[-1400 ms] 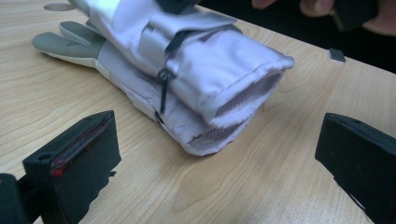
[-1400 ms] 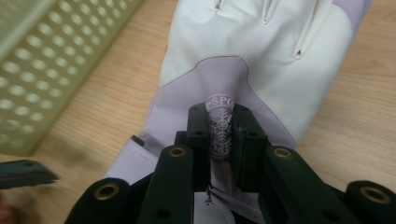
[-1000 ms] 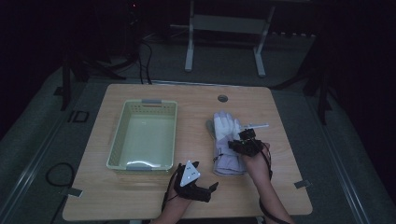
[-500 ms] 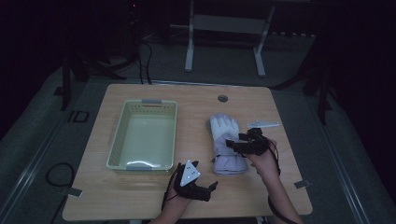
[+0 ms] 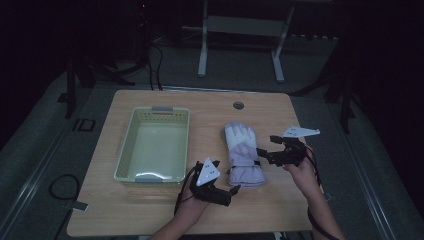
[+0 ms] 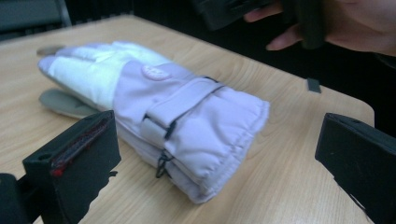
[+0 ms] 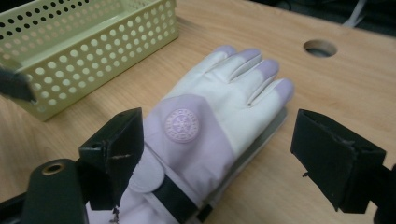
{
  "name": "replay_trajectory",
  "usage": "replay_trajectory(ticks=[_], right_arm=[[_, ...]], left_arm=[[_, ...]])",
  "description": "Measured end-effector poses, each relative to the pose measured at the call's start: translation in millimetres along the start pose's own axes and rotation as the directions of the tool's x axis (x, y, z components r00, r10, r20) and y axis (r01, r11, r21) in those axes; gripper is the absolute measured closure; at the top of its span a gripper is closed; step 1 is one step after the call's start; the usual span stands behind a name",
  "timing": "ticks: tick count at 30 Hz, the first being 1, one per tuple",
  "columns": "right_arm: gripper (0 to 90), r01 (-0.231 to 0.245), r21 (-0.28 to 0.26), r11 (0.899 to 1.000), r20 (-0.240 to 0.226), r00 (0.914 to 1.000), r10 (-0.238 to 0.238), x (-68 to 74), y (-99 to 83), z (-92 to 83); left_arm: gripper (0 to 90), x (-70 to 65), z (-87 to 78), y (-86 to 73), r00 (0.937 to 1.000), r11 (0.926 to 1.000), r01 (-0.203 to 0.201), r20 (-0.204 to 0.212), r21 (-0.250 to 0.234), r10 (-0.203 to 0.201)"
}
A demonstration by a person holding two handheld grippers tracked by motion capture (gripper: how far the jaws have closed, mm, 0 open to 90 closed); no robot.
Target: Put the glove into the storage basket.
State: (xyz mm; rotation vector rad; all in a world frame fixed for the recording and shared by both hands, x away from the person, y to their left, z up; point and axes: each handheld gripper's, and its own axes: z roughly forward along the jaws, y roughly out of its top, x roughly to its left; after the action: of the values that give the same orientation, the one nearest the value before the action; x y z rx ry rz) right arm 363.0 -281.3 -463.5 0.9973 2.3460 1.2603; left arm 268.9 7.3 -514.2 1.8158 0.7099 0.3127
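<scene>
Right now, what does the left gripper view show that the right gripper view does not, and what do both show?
The left gripper view alone shows the glove's padded cuff end and the person's other hand. The right gripper view alone shows the green perforated basket, the round table hole and the glove's fingertips from above. Both show the lilac and white glove lying on the wooden table, framed by open black jaws.

So the basket [image 5: 152,145] sits on the left half of the tabletop [image 5: 280,200], glove [image 5: 242,152] lies just right of it, and there's a hole [image 5: 238,105] behind the glove near the far edge.
</scene>
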Motion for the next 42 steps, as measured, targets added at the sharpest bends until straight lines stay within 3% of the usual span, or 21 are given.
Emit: replay_trajectory(ticks=[2,3,7,9,10,12,14,16,20,23,25,29,32,35,37,38,39,41,42], right_arm=[[16.6,-0.016,-0.012,1.000,-0.015,0.9998,0.015,-3.8,-0.1,-2.5],[16.7,-0.025,-0.006,1.000,-0.026,0.9994,0.024,-5.2,0.2,-3.2],[13.8,-0.081,-0.023,0.996,-0.045,0.9958,0.079,-15.2,0.5,-5.9],[13.2,-0.078,-0.034,0.996,-0.017,0.9969,0.077,-16.3,2.1,-5.0],[11.7,-0.074,-0.052,0.996,-0.007,0.9973,0.073,-15.9,3.0,-4.7],[12.0,-0.068,-0.044,0.997,-0.038,0.9971,0.067,-17.0,4.7,-2.1],[15.6,-0.055,-0.034,0.998,-0.015,0.9984,0.055,-18.4,6.1,1.0],[22.5,-0.029,-0.030,0.999,0.006,0.9996,0.029,-18.7,6.6,4.1],[31.6,-0.037,-0.012,0.999,-0.013,0.9992,0.037,-19.8,4.6,13.1],[36.1,-0.042,0.008,0.999,-0.022,0.9989,0.042,-20.1,-1.8,21.8],[37.2,-0.045,0.026,0.999,-0.014,0.9989,0.045,-21.9,-7.5,28.1],[37.2,-0.080,0.044,0.996,-0.024,0.9964,0.081,-24.9,-20.4,39.7],[35.8,-0.087,0.075,0.993,-0.036,0.9953,0.090,-23.5,-29.3,49.2],[33.9,-0.102,0.126,0.987,-0.050,0.9928,0.109,-21.3,-38.0,57.3],[34.8,-0.111,0.139,0.984,-0.050,0.9917,0.119,-21.6,-40.6,59.5],[34.9,-0.127,0.154,0.980,-0.050,0.9895,0.136,-22.8,-42.6,61.4],[35.8,-0.161,0.181,0.970,-0.060,0.9829,0.174,-25.5,-45.8,66.3],[37.7,-0.163,0.201,0.966,-0.065,0.9816,0.179,-26.7,-47.3,69.6],[40.4,-0.158,0.204,0.966,-0.084,0.9804,0.178,-28.2,-48.1,70.8]], left_arm=[[0.0,4.2,1.4,9.9,0.9992,0.9994,0.026,0.031,0.025,-0.027],[0.0,5.7,1.9,14.0,0.9991,0.9992,0.032,0.026,0.026,-0.033],[0.0,12.7,7.1,28.5,0.9969,0.9989,0.047,0.063,0.001,-0.047],[0.0,16.6,12.5,35.1,0.9959,0.9988,0.049,0.077,-0.004,-0.048],[0.0,17.5,16.8,38.8,0.9969,0.9991,0.042,0.067,0.009,-0.042],[0.0,20.6,26.8,46.9,0.9978,0.9980,0.049,0.044,0.041,-0.051],[0.4,24.8,33.0,52.1,0.9975,0.9972,0.056,0.040,0.050,-0.058],[17.2,30.7,38.3,57.0,0.9968,0.9963,0.077,0.019,0.038,-0.078],[23.7,45.0,53.7,62.3,0.9916,0.9870,0.129,-0.015,0.096,-0.129],[24.1,54.3,66.3,56.2,0.9821,0.9715,0.182,-0.076,0.152,-0.172],[24.1,59.3,73.0,50.4,0.9754,0.9619,0.202,-0.128,0.185,-0.180],[24.1,69.6,85.6,34.0,0.9590,0.9294,0.271,-0.152,0.250,-0.239],[24.0,73.5,91.5,21.5,0.9484,0.9079,0.312,-0.146,0.279,-0.281],[23.4,75.0,94.9,12.9,0.9429,0.8989,0.332,-0.133,0.286,-0.305],[23.1,75.0,97.0,11.0,0.9430,0.8951,0.331,-0.135,0.298,-0.304],[23.1,76.2,100.8,7.8,0.9423,0.8865,0.334,-0.130,0.320,-0.308],[23.3,76.5,101.9,7.1,0.9422,0.8834,0.335,-0.127,0.328,-0.310],[24.4,79.0,104.0,5.6,0.9399,0.8759,0.341,-0.110,0.341,-0.323],[27.5,80.6,104.5,5.2,0.9340,0.8679,0.355,-0.089,0.348,-0.346]])
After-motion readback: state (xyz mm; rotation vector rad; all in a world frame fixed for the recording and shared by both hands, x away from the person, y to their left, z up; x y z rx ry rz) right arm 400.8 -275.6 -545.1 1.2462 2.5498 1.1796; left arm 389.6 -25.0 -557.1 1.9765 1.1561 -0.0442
